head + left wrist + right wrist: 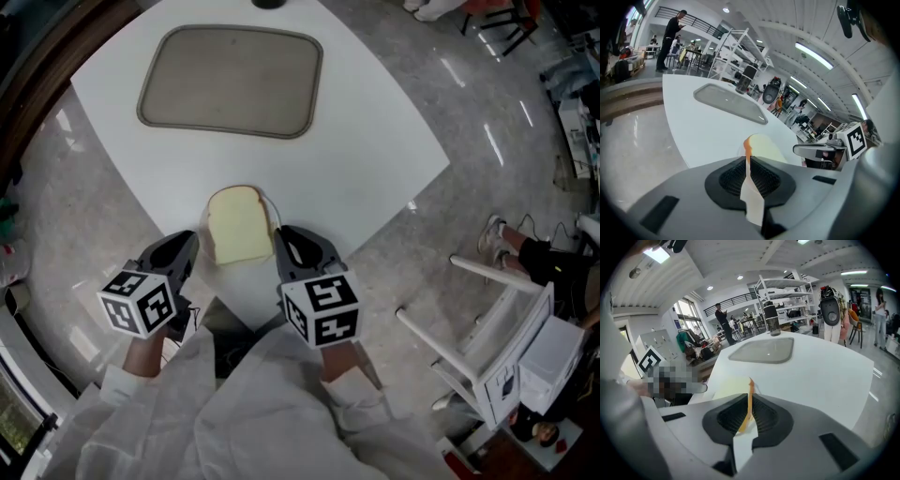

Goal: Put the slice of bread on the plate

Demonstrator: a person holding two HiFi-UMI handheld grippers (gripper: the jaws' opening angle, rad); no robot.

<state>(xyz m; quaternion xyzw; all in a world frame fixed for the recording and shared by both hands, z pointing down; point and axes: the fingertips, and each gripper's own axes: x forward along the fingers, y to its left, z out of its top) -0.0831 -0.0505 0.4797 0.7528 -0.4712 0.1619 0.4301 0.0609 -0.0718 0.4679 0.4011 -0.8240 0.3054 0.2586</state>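
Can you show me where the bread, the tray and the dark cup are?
slice of bread (239, 227): head view, middle of its pale face.
tray (230, 80): head view, bare middle of its floor.
dark cup (772, 320): right gripper view, its side.

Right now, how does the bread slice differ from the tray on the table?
The bread slice is small and pale yellow with one domed end; the tray is far larger, grey-brown, a rounded rectangle. The bread slice lies at the near corner of the table; the tray sits at the far side. Both lie flat.

White table (375, 141), glossy grey floor (487, 187), white shelving (780, 287)
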